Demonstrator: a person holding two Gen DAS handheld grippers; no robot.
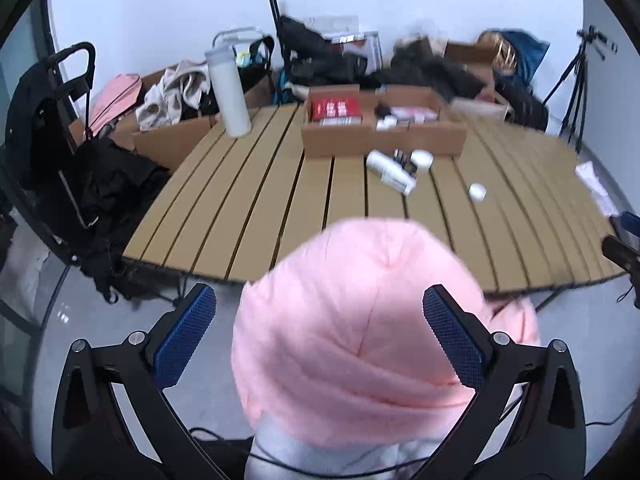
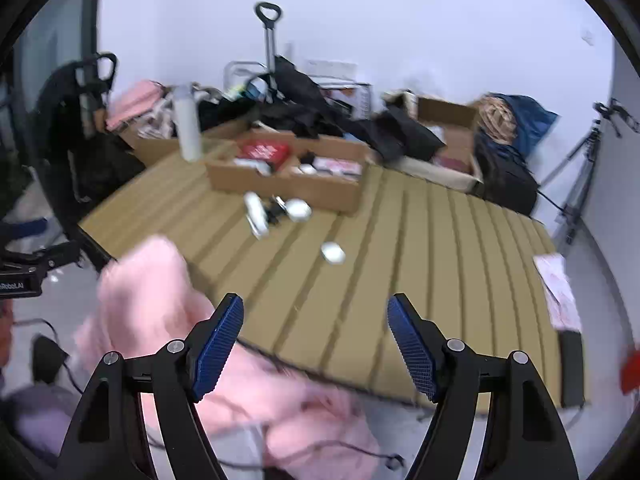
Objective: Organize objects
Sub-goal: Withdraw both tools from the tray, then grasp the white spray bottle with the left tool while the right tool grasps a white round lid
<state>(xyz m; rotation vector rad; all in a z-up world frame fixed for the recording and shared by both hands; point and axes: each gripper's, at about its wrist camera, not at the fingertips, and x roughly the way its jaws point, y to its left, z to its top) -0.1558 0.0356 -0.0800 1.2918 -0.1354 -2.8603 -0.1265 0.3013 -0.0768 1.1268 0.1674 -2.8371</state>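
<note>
1. My left tongs [image 1: 319,336] hang off the near edge of the slatted table [image 1: 248,184], arms spread wide. A pink fleece garment [image 1: 352,320] bulges between them. The right pad seems to rest against the cloth; the left pad stands clear of it, so nothing is pinched. The fleece looks soft, light and floppy. I judge it will sag and trail if taken by one corner, so a bunched fold or the thick seam ridge on top is the place to bite.

2. My right tongs [image 2: 315,344] hover over the near part of the table, arms spread, holding nothing. The same pink fleece [image 2: 152,304] spills off the near left edge, beside and under the left finger.

3. The cardboard box [image 1: 380,136] sits at the far middle of the table, its compartments already holding a red packet and small packages. It looks stiff and light.

4. A tall white bottle [image 1: 230,92] stands upright at the far left, well apart from the box. It looks smooth and rigid, likely slippery, so I would grip it mid-body.

5. A white tube [image 1: 390,170] lies on its side just in front of the box, near a white jar [image 1: 422,158].

6. A small white cap [image 1: 477,192] sits alone to the right. It is round and apt to roll.
</note>
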